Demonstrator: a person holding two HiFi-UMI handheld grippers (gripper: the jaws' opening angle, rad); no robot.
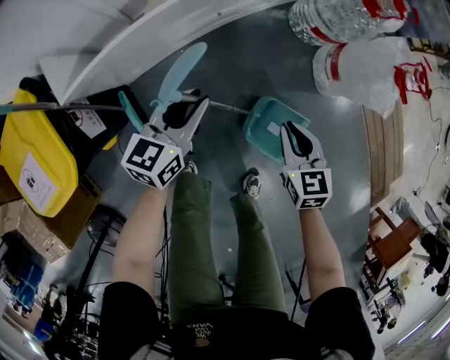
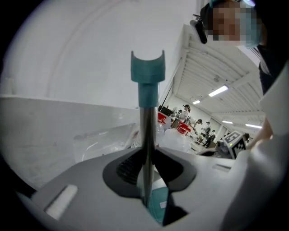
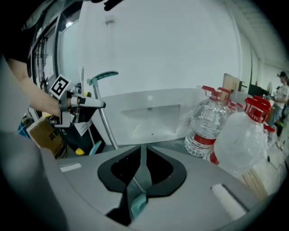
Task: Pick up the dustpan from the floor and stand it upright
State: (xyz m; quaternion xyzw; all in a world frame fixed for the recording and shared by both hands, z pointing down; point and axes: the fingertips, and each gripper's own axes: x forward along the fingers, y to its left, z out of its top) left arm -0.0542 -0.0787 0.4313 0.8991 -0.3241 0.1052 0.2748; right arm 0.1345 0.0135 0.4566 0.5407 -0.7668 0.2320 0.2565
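Note:
The teal dustpan [image 1: 266, 125] hangs off the grey floor, its metal pole [image 1: 228, 107] running left from the pan. My left gripper [image 1: 184, 100] is shut on that pole [image 2: 146, 126], below the pole's teal end fitting [image 2: 147, 67]. My right gripper [image 1: 296, 130] is shut on the pan's thin rim [image 3: 137, 203], which sits pinched between the jaws. In the right gripper view the pole [image 3: 106, 124] slants up to the left gripper [image 3: 74, 103]. A corner of the pan [image 2: 158, 205] shows under the left jaws.
Large water bottles [image 1: 351, 17] with red caps stand to the right of the pan, also close to my right gripper [image 3: 205, 122]. A yellow bin [image 1: 35, 162] and cardboard boxes [image 1: 35, 225] lie left. A white wall [image 1: 140, 35] runs behind. The person's shoe [image 1: 252, 184] is just below the pan.

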